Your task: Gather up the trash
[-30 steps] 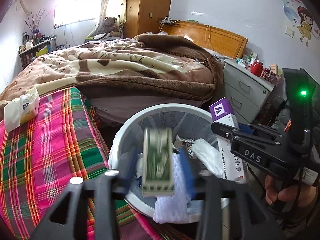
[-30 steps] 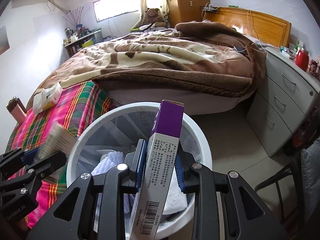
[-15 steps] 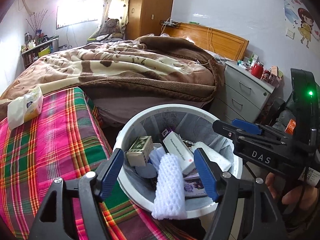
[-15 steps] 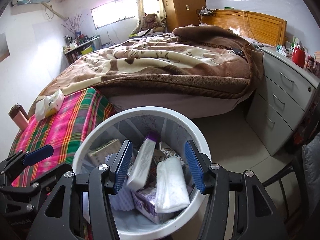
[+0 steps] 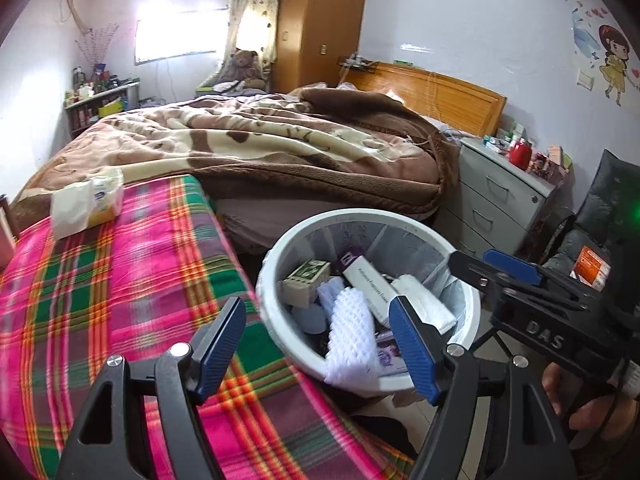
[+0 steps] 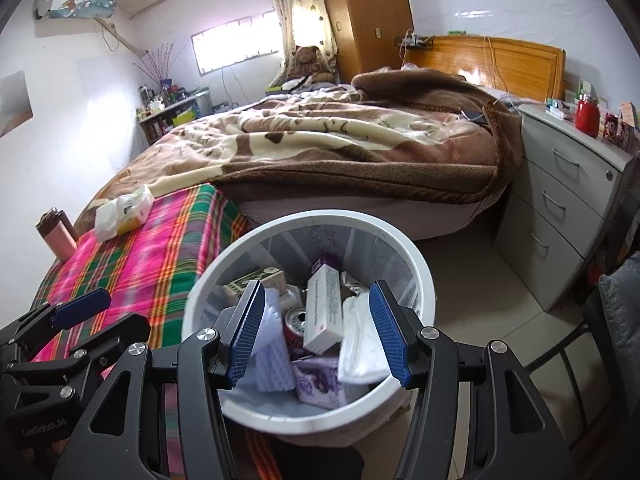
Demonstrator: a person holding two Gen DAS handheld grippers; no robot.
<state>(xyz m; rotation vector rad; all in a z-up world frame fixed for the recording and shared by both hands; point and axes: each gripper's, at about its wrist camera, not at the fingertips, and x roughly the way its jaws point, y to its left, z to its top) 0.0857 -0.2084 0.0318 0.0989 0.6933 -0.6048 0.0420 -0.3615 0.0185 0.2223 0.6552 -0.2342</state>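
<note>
both grippers empty over a full bin

hung above the white bin (image 6: pixel 308 420), the right gripper (image 6: pixel 316 330), jaws spread wide, nothing between them; likely parked there because the drop point lay straight below. held off to the bin's side, the left gripper (image 5: pixel 316 350), half over the plaid blanket (image 5: pixel 120 280), likewise gaping and empty. seen again from the right camera, low at the left edge, fingers parted.

inside the bin, the trash: a white and purple carton (image 6: pixel 325 308) lying slantwise on top, a green printed box (image 5: pixel 306 282) against the far wall, a soda can (image 6: pixel 295 326), white foam netting (image 5: pixel 350 332) draped over the near rim, a white packet (image 6: pixel 360 340), a purple patterned pack (image 6: pixel 320 380). heaped near the rim, so probably little room left.

on the plaid blanket, well apart from the bin, a tissue pack (image 5: pixel 86 206); whether trash or not, cannot tell. judged close to done, with that pack as the only loose candidate in reach.

a bedroom around it: bed with a rumpled brown blanket (image 5: pixel 260 152), wooden headboard, tall wardrobe, grey drawer unit (image 6: pixel 568 216) with a red jar on top, pale tiled floor, bright window, pink bottle (image 6: pixel 56 234) at the blanket's far corner.
</note>
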